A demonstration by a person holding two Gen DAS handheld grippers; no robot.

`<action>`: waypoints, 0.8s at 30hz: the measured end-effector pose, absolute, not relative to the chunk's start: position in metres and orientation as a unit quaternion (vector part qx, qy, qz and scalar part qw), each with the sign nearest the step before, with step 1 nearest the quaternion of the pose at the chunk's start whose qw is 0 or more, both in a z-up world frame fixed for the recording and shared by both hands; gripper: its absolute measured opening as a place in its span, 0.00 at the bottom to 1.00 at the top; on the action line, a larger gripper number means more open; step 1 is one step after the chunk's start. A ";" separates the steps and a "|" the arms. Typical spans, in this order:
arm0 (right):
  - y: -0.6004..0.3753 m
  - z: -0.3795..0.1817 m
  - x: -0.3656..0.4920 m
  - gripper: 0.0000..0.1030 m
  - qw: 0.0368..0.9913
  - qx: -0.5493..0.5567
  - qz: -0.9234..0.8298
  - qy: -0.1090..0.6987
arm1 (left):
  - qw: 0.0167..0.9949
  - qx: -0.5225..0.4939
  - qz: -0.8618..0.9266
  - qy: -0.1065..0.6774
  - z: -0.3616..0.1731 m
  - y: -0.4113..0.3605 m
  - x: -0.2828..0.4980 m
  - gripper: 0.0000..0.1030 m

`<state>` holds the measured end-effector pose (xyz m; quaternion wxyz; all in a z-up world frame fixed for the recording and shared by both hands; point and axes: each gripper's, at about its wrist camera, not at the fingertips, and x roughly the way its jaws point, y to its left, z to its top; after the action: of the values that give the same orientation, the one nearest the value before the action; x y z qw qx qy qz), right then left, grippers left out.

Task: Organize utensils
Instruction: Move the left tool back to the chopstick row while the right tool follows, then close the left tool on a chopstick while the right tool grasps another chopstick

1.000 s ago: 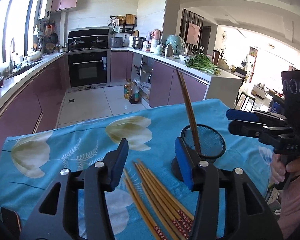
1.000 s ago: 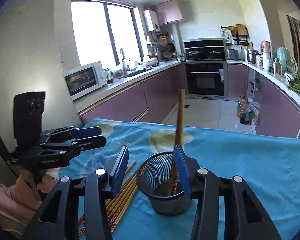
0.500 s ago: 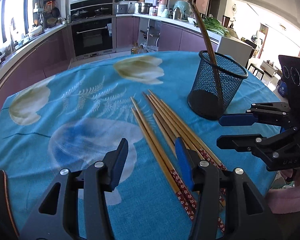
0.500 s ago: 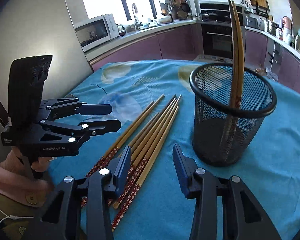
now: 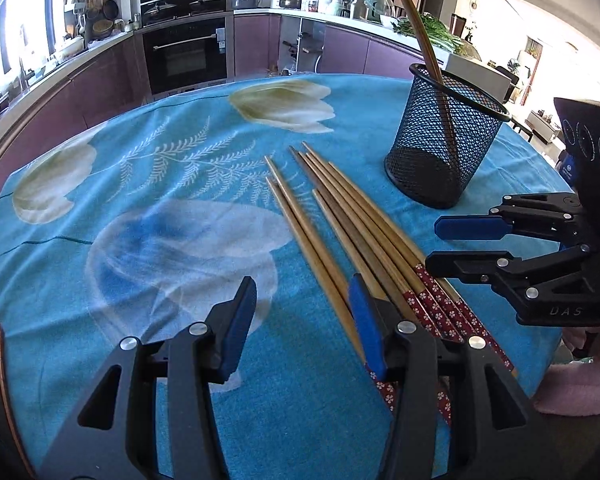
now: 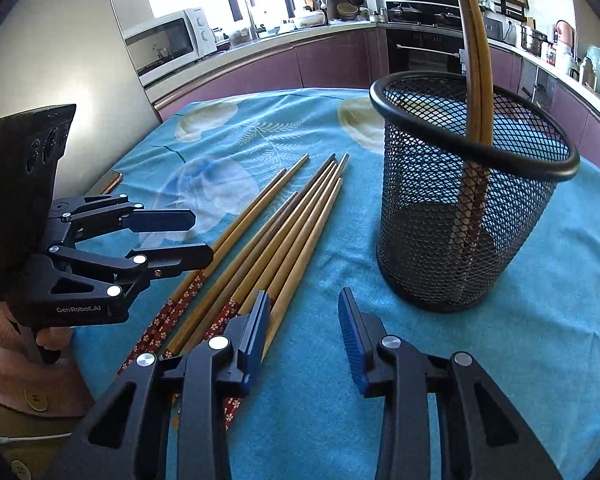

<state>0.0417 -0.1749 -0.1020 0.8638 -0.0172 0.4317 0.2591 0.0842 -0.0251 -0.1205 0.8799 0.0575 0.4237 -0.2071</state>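
Observation:
Several wooden chopsticks [image 5: 340, 216] with red flowered ends lie side by side on the blue cloth, left of a black mesh cup [image 5: 444, 140]. Two chopsticks [image 6: 476, 60] stand leaning inside the cup [image 6: 468, 208]. My left gripper [image 5: 302, 300] is open just above the cloth, and the leftmost chopsticks run between its fingers close to the right one. My right gripper [image 6: 303, 304] hovers low at the other side of the bundle [image 6: 276, 224]. Its jaws are closing, with the outermost chopstick beside its left finger and no grip on it. Each gripper shows in the other's view [image 5: 434, 245] [image 6: 202, 238].
The tablecloth [image 5: 148, 240] covers a round table whose edge falls away close behind both grippers. A flat brown object [image 6: 108, 182] lies near the table's left edge. A hand in a pink sleeve [image 5: 580, 388] holds the right gripper. Kitchen counters stand beyond the table.
Both grippers have sunk toward the table and tipped downward, so the chopsticks now lie right at their fingers. The right gripper's jaws have narrowed.

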 end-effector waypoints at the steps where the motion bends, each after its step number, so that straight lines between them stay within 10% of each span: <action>1: -0.175 -0.102 0.042 0.33 0.864 -0.019 0.257 0.432 | 0.880 0.056 -0.208 0.424 -0.121 -0.024 0.085 0.46; 24: -0.160 -0.105 0.050 0.25 0.874 -0.052 0.213 0.433 | 0.875 0.071 -0.203 0.434 -0.128 -0.024 0.099 0.34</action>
<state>0.0499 -0.1599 -0.1049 0.8741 -0.0522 0.4335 0.2130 0.0994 -0.0237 -0.1280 0.8748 0.0710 0.4344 -0.2027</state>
